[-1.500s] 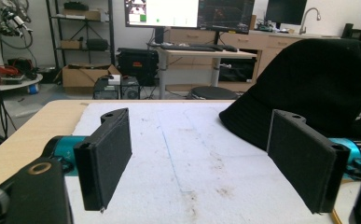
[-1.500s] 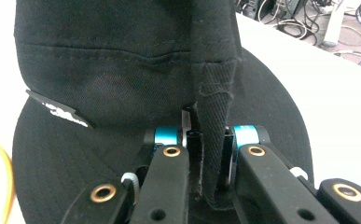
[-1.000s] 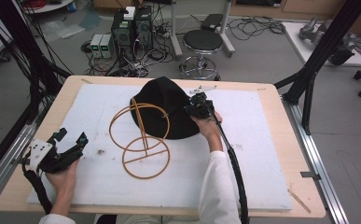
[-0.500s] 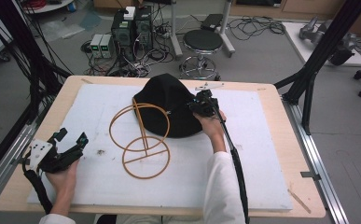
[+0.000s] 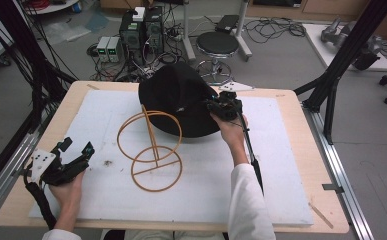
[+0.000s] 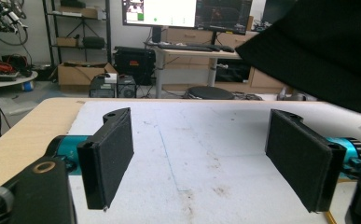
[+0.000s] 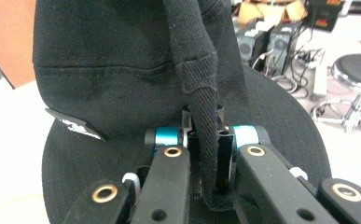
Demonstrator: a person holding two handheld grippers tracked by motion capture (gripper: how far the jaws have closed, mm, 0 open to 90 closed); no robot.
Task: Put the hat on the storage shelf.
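Observation:
A black hat (image 5: 176,100) hangs tilted above the far middle of the white board, its brim over the upper ring of a tan wire stand (image 5: 153,150). My right gripper (image 5: 216,106) is at the hat's right side, shut on a fold of its black fabric (image 7: 201,93); in the right gripper view the jaws (image 7: 206,140) pinch that strip with the crown rising behind. My left gripper (image 5: 78,150) rests at the front left of the table, open, with nothing between its pads (image 6: 113,158). The hat's brim (image 6: 327,51) shows at the upper right of the left gripper view.
A white foam board (image 5: 281,165) covers the wooden table (image 5: 291,100). Black frame posts (image 5: 331,80) stand at the table's left and right sides. A stool (image 5: 217,44) and computer boxes (image 5: 141,30) are on the floor beyond the far edge.
My right gripper has risen and moved slightly away, taking the hat up with it so the crown stands higher over the stand. The left gripper has stayed still.

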